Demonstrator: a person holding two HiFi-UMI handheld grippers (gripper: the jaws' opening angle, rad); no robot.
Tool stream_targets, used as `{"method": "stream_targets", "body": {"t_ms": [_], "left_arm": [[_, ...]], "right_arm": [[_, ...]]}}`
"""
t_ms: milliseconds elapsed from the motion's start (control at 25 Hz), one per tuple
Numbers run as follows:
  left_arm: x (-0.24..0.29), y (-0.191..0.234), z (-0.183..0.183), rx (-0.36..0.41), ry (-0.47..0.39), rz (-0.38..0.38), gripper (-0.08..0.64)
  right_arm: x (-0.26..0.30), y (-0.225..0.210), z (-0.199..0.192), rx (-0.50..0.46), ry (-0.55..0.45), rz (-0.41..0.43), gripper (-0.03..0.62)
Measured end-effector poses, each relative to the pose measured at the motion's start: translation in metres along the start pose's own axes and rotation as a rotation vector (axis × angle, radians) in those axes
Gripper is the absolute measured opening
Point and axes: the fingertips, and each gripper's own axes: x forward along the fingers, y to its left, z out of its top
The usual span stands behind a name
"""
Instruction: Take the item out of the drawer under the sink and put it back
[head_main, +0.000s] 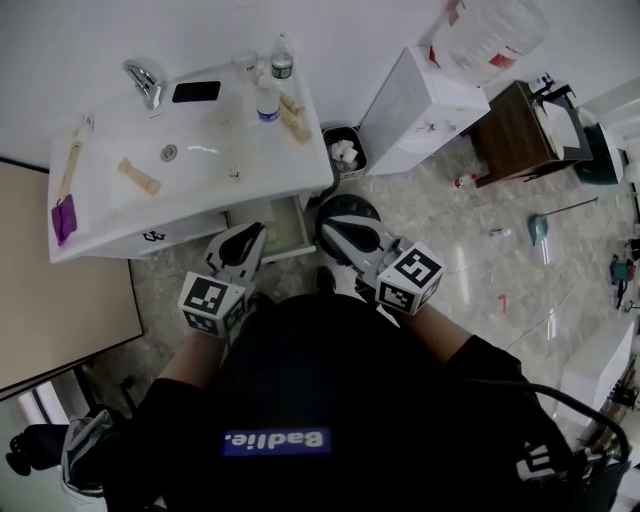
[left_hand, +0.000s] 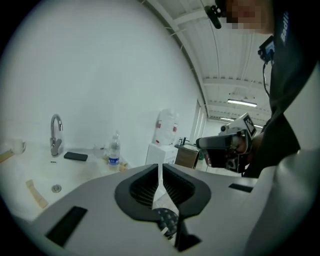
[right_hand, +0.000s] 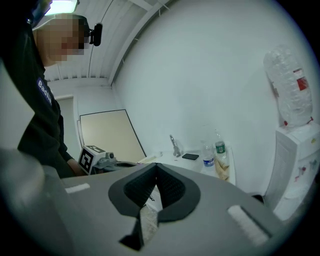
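White drawer (head_main: 296, 228) under the sink (head_main: 100, 215) stands pulled out. The head view doesn't let me pick out the item in it, and neither tong carries it. Your left gripper (left_hand: 160, 167) has its jaws drawn together on nothing, and so does your right gripper (right_hand: 156, 166). Both are held level, just in front of the drawer. I'd judge you are between steps, so next you should part one pair of jaws and dip into the drawer. The blue-labelled bottle (head_main: 266, 103), the green-labelled bottle (head_main: 282, 60) and the red-labelled water jug (head_main: 490, 35) carry print too small to read.
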Motion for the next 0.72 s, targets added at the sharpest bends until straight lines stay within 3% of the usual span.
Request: {"method": "stream_targets", "body": {"t_ms": [320,720], "left_arm": [[-0.033,-0.044,0.064,0.087,-0.111,-0.103,0.025],[-0.036,-0.057,0.061,0.092,-0.119,-0.154,0.012]], "right_arm": [[0.019,0.030,0.012,-0.046,-0.013,0.099,0.002],[0.032,0.039,0.006,-0.073,0.021,0.128,0.002]]}}
